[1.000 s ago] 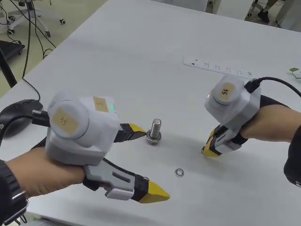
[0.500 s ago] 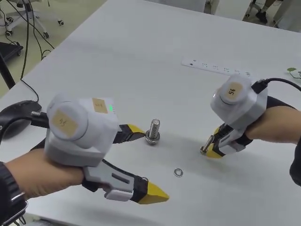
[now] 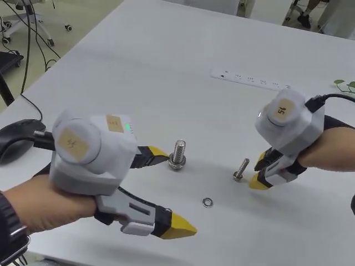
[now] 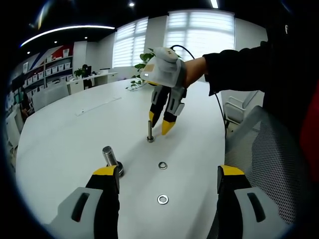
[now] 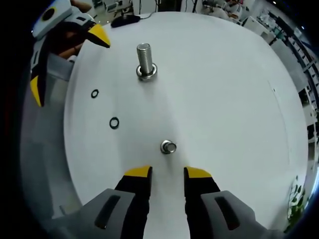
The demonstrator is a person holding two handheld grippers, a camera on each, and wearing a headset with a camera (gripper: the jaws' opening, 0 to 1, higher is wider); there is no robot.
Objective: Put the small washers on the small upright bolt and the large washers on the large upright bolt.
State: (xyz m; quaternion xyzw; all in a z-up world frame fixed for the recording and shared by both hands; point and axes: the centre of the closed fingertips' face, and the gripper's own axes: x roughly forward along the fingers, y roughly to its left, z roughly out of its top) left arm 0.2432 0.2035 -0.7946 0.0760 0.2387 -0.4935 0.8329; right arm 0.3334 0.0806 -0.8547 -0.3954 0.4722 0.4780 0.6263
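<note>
White table [image 3: 166, 66] is carrying the whole job. The large bolt [image 3: 178, 154] is standing upright near its middle, with a wider collar at the foot. Whether that collar is the bolt's head or washers already seated is not showing clearly. The small bolt [image 3: 241, 169] is standing upright at the large bolt's 3 o'clock, well apart from it. A washer [image 3: 207, 202] is lying flat at the large bolt's 5 o'clock, and in the left gripper view a second washer [image 4: 163, 199] is lying nearer the camera. Their sizes are too close to tell apart.

The left gripper [image 3: 169, 189] is hovering at the large bolt's 7 o'clock with its jaws spread wide and gripping nothing. The right gripper [image 3: 258, 173] is hanging at the small bolt's 3 o'clock with its jaws parted a little, also gripping nothing. Its tips are sitting just beside the bolt.

The main risk is probably that slim bolt, which is balancing on its head, so a sideways brush from the right jaws could topple it. The washers are lying flat and thin, so a pinch may skid them away, and a wrong guess at size would put one on the wrong bolt.

A tan sticker [image 3: 284, 109] on the right gripper is carrying handwritten digits, too blurred to read surely. The power strip [image 3: 249, 80] at 12 o'clock is showing no legible print.
</note>
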